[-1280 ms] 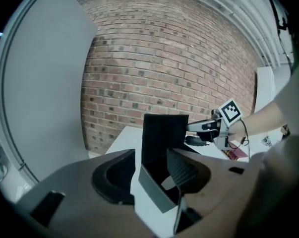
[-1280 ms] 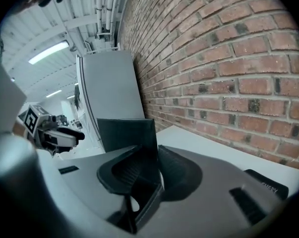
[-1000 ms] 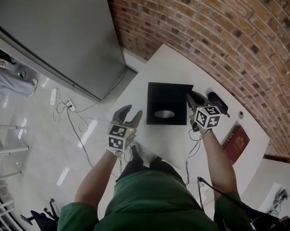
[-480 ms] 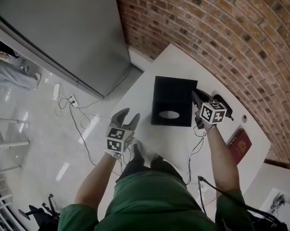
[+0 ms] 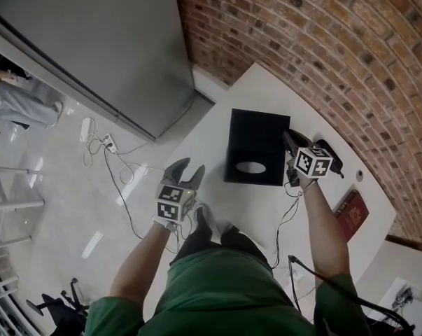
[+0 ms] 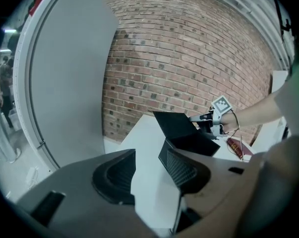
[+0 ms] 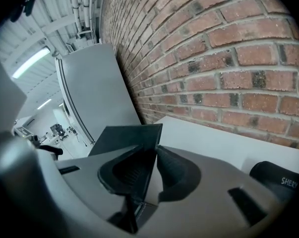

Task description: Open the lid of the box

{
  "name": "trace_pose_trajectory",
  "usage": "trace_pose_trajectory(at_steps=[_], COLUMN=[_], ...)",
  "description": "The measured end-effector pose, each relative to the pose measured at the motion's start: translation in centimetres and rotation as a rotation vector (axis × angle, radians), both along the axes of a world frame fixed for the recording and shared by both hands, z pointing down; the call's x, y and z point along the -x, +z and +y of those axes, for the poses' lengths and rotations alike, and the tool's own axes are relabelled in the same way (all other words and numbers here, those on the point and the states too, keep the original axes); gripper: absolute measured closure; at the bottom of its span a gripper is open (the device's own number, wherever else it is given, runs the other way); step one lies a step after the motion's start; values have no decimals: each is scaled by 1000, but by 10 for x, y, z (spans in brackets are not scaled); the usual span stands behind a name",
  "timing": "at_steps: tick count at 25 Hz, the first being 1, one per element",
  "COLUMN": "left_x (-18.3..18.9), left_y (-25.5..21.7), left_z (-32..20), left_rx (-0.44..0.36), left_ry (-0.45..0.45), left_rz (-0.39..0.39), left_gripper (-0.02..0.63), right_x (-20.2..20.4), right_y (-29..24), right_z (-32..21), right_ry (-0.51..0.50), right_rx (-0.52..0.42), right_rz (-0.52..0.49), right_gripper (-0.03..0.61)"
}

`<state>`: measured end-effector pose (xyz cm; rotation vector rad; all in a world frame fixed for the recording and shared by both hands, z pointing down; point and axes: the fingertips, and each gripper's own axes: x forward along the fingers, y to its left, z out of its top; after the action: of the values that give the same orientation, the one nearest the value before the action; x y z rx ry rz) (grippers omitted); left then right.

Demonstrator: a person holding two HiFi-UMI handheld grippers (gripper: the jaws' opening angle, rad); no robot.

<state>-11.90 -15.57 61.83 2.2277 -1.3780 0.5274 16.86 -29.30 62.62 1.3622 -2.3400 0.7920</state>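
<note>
Lid (image 7: 123, 136) edge clamped in right claw (image 7: 151, 155).

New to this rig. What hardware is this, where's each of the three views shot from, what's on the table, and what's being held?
There is no robot here. A person wears a head camera and holds a two-jaw gripper in each hand. The head view looks steeply down on both arms. Each gripper view comes from a camera riding on that gripper and looking along its jaws. The marker cubes are part of the grippers.

On the white table by the brick wall sit a black box, a red book and a black object with some lettering on it.

The right gripper is shut on the edge of the box's lid, which is tilted up. The left gripper is open and holds nothing, off to the box's left.
</note>
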Motion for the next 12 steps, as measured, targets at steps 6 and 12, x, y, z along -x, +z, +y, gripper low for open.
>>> trace_pose_trajectory(at_steps=[6, 12], left_x=[-6, 0], left_y=[2, 2], left_z=[4, 1], left_rx=[29, 14], left_ry=[10, -6], left_rz=[18, 7], left_gripper=[423, 423], right_x=[0, -1], right_y=[10, 23], right_z=[-4, -4], right_ry=[-3, -6], right_rx=[25, 65], right_rz=[11, 53], right_gripper=[492, 492])
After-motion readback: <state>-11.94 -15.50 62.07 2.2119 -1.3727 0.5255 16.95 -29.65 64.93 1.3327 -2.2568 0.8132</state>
